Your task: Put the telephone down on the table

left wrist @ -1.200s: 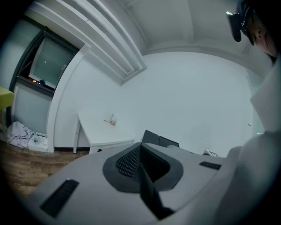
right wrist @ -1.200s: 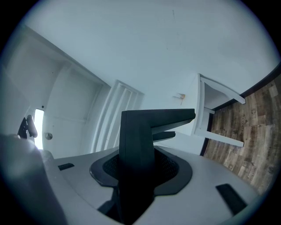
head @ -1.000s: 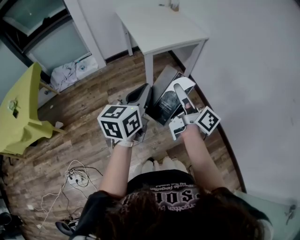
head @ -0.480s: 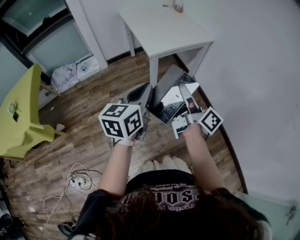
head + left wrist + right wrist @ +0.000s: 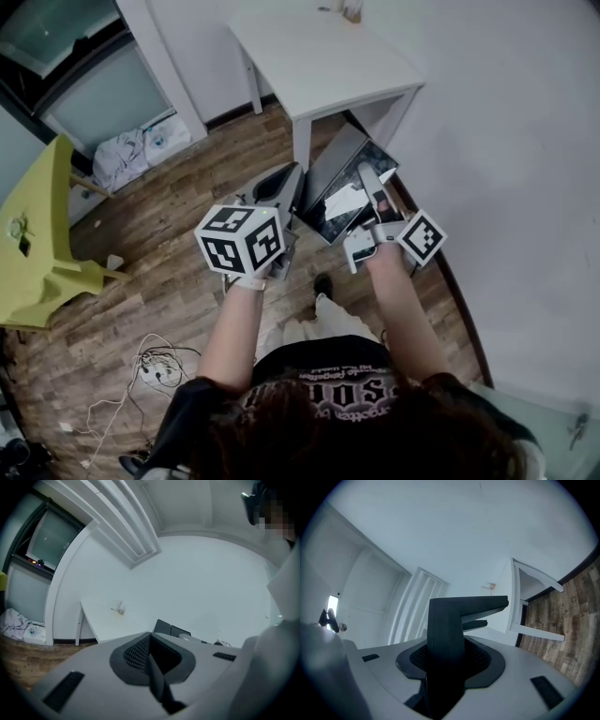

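Glossy face on the black slab telephone [image 5: 328,214], throwing back a bright reflection. Right gripper [image 5: 368,183]: smooth grey plastic shell, matt. The white painted surface [image 5: 319,56] looks smooth and even. Brown wooden plank floor [image 5: 169,234], grain showing. Crumpled white cloth heap [image 5: 127,155], soft and creased.

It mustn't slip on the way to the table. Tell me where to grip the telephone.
Probably the long side edge of the telephone, coming in from the side, fingers on front and back: it is a flat, glossy slab, and the right gripper holds it so.
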Motion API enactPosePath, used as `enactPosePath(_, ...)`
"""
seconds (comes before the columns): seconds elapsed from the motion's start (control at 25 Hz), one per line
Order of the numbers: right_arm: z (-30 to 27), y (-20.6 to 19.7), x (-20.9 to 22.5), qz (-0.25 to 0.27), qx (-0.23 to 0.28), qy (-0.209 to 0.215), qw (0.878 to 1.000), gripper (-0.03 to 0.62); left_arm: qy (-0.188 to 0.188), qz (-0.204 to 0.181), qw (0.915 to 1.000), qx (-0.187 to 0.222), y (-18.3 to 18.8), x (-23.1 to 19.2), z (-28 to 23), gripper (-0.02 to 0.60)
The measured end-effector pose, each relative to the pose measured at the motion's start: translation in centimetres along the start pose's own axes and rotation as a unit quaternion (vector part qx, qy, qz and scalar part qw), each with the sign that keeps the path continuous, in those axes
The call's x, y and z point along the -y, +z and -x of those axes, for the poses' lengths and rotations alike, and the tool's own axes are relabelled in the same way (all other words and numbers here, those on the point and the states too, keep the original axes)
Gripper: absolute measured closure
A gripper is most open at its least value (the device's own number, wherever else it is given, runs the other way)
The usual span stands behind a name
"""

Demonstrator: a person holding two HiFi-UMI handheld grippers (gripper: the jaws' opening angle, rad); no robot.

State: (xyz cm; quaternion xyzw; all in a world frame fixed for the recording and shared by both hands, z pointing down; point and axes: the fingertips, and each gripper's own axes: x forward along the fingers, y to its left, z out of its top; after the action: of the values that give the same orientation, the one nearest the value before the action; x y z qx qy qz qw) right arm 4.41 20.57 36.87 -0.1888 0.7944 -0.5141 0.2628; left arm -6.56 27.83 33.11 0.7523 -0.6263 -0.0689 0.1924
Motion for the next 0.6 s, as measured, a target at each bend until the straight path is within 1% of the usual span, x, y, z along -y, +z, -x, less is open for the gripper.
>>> enactPosePath(0.12,-2.3,1.5,1.3,-0.007,0.001,0.003,1.000,0.414,0.004,-0.003,1.0000,-0.002,0.6,-1.4,-2.5,0.580)
enactPosePath(0.32,-3.0,1.9,2.0,-0.003,0.002,0.011,1.000,0.415,0.004,-0.002,1.0000,0.001,0.6,-2.4,-3.1,0.579)
enactPosePath(0.48,-9.7,6.0,4.6,-0.007,-0.012,0.005,1.000,0.416,0.013,-0.002,0.9999,0.001,3.9,-5.3,-9.7,0.580)
enactPosePath(0.6,-12.0,7.2,5.4,-0.010,-0.017,0.012,1.000,0.416,0.017,-0.010,0.9998,0.001,4.8,-6.0,-12.2,0.578)
